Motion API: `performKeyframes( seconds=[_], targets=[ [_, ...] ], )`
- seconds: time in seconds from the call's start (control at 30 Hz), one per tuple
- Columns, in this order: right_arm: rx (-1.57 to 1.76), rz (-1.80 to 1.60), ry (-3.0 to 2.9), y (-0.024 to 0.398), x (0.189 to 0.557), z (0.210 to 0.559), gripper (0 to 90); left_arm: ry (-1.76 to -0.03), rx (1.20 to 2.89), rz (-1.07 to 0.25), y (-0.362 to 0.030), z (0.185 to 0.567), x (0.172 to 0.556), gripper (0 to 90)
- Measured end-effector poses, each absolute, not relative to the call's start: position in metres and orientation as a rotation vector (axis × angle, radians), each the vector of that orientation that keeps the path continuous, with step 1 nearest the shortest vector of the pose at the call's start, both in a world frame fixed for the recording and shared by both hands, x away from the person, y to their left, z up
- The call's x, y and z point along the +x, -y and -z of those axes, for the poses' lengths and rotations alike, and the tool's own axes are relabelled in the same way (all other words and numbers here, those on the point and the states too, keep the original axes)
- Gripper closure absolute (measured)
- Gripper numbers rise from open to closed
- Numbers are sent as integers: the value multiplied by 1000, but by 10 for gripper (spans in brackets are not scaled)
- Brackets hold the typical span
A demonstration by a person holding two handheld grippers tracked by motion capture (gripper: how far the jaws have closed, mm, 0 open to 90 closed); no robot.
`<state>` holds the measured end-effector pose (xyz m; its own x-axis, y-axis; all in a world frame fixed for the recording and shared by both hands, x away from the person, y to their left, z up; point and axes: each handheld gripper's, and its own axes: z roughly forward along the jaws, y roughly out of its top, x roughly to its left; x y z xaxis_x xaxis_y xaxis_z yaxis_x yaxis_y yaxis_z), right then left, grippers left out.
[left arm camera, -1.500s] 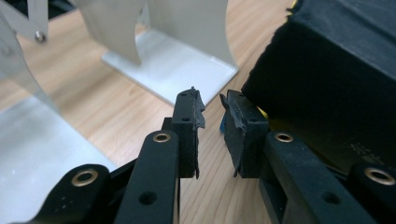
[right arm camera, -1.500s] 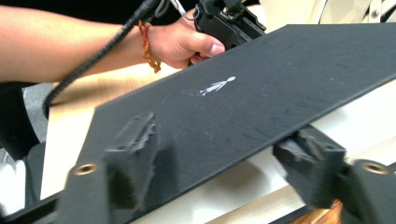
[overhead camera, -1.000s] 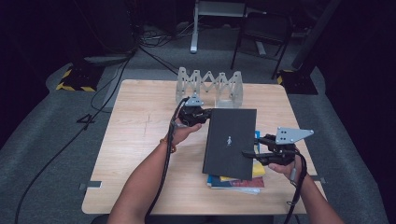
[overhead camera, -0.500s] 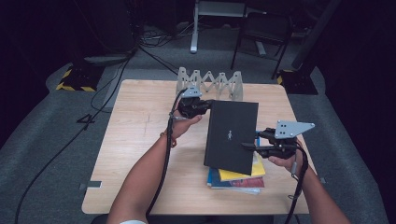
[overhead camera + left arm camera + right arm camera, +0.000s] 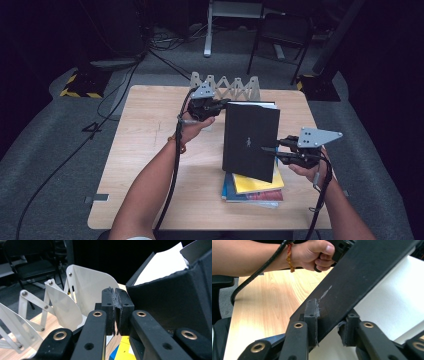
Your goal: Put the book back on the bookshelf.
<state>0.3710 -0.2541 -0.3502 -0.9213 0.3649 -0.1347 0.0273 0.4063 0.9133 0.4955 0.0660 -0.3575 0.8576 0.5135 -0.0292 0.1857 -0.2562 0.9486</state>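
High view: a black book [image 5: 250, 137] is held tilted up over a stack of books [image 5: 255, 189] that lies near the table's [image 5: 150, 150] right edge, closer to the near edge than the far one. The left gripper [image 5: 225, 106] holds the book's far left corner; in the left gripper view its jaws stand pressed together on the edge of the black cover [image 5: 175, 297], white pages showing above. The right gripper [image 5: 267, 152] meets the book's right edge low down. In the right gripper view the black cover [image 5: 362, 277] runs slantwise between the two pads [image 5: 312, 315], the left pad against its face and the right pad under it against the white pages; these jaws have just been closing with the cover between them, and they now pinch it. The person's left hand [image 5: 317, 252] shows beyond, gripping its tool. A white folding rack [image 5: 225, 86] stands at the table's far edge, just behind the left gripper; it shows close by in the left gripper view [image 5: 62, 295].
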Motion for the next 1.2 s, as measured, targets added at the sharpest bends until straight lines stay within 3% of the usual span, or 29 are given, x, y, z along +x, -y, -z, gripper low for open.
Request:
performKeyframes(
  seconds=[0.23, 0.4, 0.53, 0.73, 0.93, 1.2],
  targets=[
    [305, -1518, -2330, 255, 362, 354, 743, -493, 1830, -347, -68, 348, 482, 855],
    [275, -1538, -2300, 261, 347, 364, 772, -446, 1817, -337, -70, 340, 466, 806],
    [248, -1537, -2277, 261, 335, 371, 786, -455, 1817, -365, -74, 336, 453, 716],
    [237, -1534, -2273, 263, 329, 374, 793, -479, 1873, -389, -91, 348, 430, 470],
    [225, -1524, -2269, 263, 325, 376, 794, -473, 1973, -357, -101, 371, 413, 282],
    [212, -1509, -2267, 263, 321, 378, 795, -393, 2092, -190, -91, 415, 387, 226]
  ],
)
